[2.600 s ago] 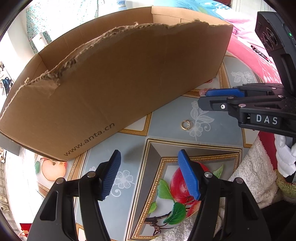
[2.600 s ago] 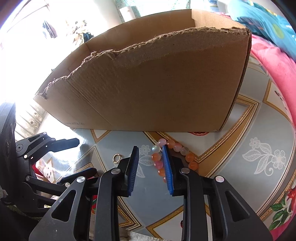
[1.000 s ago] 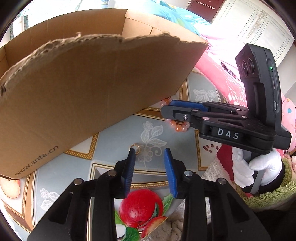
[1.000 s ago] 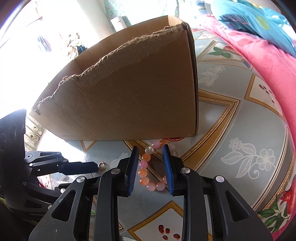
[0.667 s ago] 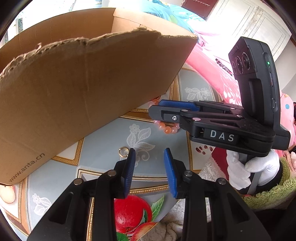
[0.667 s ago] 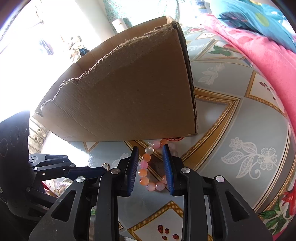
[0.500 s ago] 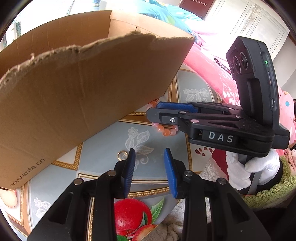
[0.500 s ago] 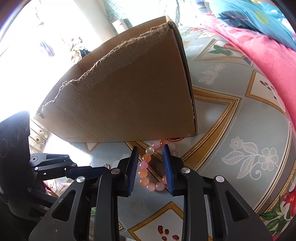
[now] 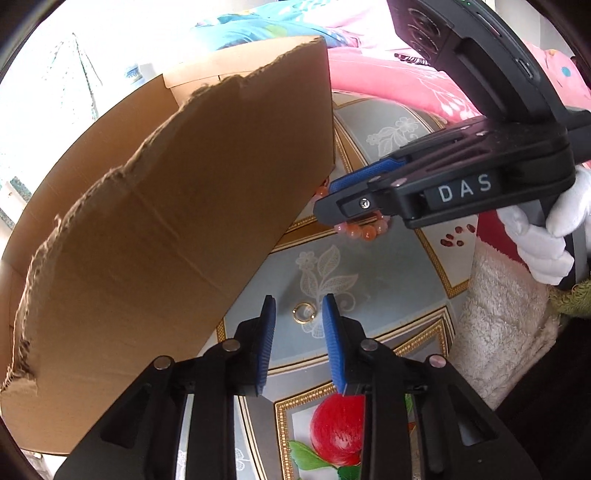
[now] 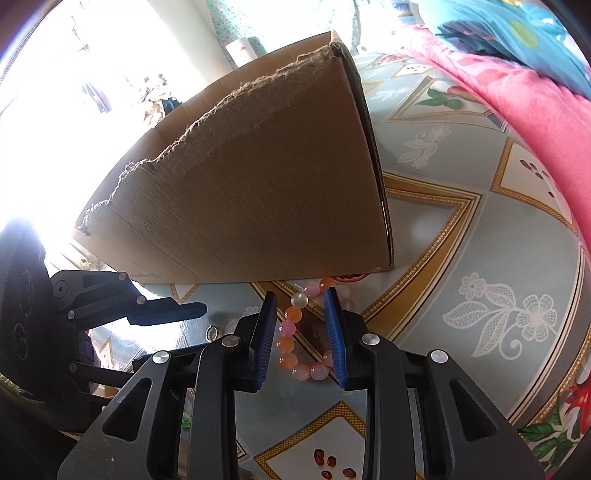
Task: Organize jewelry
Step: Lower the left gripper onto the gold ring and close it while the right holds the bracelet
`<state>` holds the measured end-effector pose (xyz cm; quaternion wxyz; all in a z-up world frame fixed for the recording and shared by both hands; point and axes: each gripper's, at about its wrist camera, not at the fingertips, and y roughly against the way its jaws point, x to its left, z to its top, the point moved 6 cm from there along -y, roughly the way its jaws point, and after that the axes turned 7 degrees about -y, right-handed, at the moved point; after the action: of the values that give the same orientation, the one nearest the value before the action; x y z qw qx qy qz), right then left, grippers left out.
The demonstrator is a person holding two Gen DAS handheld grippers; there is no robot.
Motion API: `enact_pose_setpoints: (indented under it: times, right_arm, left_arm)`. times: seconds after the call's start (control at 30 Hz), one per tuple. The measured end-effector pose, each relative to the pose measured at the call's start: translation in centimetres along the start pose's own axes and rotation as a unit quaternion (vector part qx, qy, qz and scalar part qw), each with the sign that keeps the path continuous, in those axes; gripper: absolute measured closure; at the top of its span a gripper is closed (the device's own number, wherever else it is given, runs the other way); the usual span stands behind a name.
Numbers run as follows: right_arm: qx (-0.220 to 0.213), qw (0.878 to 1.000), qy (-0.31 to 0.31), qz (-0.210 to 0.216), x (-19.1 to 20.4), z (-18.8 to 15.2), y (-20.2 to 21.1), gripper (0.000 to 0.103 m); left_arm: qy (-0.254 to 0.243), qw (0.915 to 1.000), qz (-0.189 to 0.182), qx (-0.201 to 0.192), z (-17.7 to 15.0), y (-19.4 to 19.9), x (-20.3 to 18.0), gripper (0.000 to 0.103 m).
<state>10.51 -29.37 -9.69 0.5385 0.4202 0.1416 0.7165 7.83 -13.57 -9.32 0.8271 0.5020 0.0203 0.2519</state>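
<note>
The surface is a glossy patterned cloth (image 10: 461, 236): pale blue-grey panels with white lace flowers, gold-bordered frames, and printed red fruit with green leaves. Small dark red seeds are printed in some panels. Bright daylight washes out the far left of the room, where clothes and a pale floral curtain are barely readable. On the right, a pink blanket (image 10: 535, 96) lies along the cloth's edge, with a blue patterned fabric (image 10: 517, 33) behind it. A white fluffy towel (image 9: 498, 314) lies beside the cloth in the left wrist view.

A cardboard box (image 10: 258, 192) with a torn, ragged top edge stands on the cloth, open at the top.

The bead bracelet (image 10: 291, 347), of orange, pink and whitish beads, lies on the cloth just in front of the box's near corner. The right gripper (image 10: 301, 332) stands over it with its blue pads either side of one run of beads; the jaws are narrow but a gap shows beside the beads, so they look unclenched. A hand in a white glove (image 9: 546, 236) holds that gripper.

A small gold ring (image 9: 303, 313) lies flat on the cloth, near the box. The left gripper (image 9: 298, 343) points down at it, the ring lying just beyond its fingertips. Its jaws have just been closing and stand narrow, with nothing between the pads.
</note>
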Motion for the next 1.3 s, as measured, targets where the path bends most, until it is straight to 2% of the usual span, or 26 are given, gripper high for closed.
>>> enact_pose_setpoints:
  times: [0.07,0.1,0.2,0.43,0.47,0.57,0.67,0.73,0.77,0.8,0.9,1.0,1.1,1.3]
  right_arm:
    - [0.000,1.000,0.001,0.000,0.0,0.0,0.0,0.077]
    - [0.000,1.000,0.001,-0.001,0.1,0.0,0.0,0.077]
    - [0.000,1.000,0.002,-0.002,0.3,0.0,0.0,0.077]
    - [-0.001,1.000,0.015,-0.019,1.2,-0.3,-0.1,0.077]
    - [-0.002,0.999,0.023,-0.026,1.5,-0.3,-0.1,0.077]
    - [-0.007,0.996,0.061,-0.064,2.6,-0.7,-0.3,0.077]
    - [-0.018,0.985,0.123,-0.119,4.0,-1.5,-0.8,0.077]
    - [-0.024,0.980,0.141,-0.135,4.6,-1.8,-0.9,0.078]
    - [-0.023,0.982,0.136,-0.132,4.6,-1.8,-0.9,0.084]
    - [-0.023,0.983,0.128,-0.130,4.5,-1.7,-0.8,0.096]
    - [-0.015,0.990,0.095,-0.102,3.8,-1.3,-0.5,0.096]
    - [-0.011,0.994,0.070,-0.086,3.2,-1.3,-0.2,0.096]
    - [-0.009,0.995,0.061,-0.085,2.8,-1.5,0.1,0.096]
    - [-0.007,0.997,0.030,-0.070,2.0,-1.4,0.6,0.096]
  left_arm:
    - [-0.006,1.0000,-0.006,0.000,0.3,-0.2,-0.1,0.090]
    - [-0.009,0.9999,-0.009,-0.001,0.4,-0.3,-0.3,0.092]
    - [-0.013,0.9999,-0.008,-0.003,0.7,-0.5,-0.3,0.092]
    - [0.009,0.9998,-0.013,-0.012,0.2,0.0,-0.2,0.094]
    - [0.013,0.9997,-0.013,-0.014,-0.7,1.0,0.2,0.103]
    - [0.031,0.9993,-0.014,-0.019,-1.2,1.8,0.2,0.103]
    - [0.043,0.9987,-0.010,-0.025,-2.0,2.4,1.2,0.103]
    - [0.048,0.9984,-0.007,-0.028,-2.3,2.8,1.3,0.103]
    - [0.053,0.9981,-0.008,-0.031,-2.4,3.1,1.7,0.103]
    - [0.058,0.9977,-0.010,-0.034,-2.5,3.4,1.8,0.103]
    - [0.060,0.9970,-0.022,-0.045,-2.5,4.2,1.5,0.100]
    - [0.038,0.9980,-0.021,-0.045,-3.1,4.4,1.2,0.086]
    - [0.023,0.9988,-0.023,-0.035,-2.6,2.5,0.3,0.086]
    - [0.012,0.9983,-0.044,-0.037,-2.6,2.0,0.7,0.086]
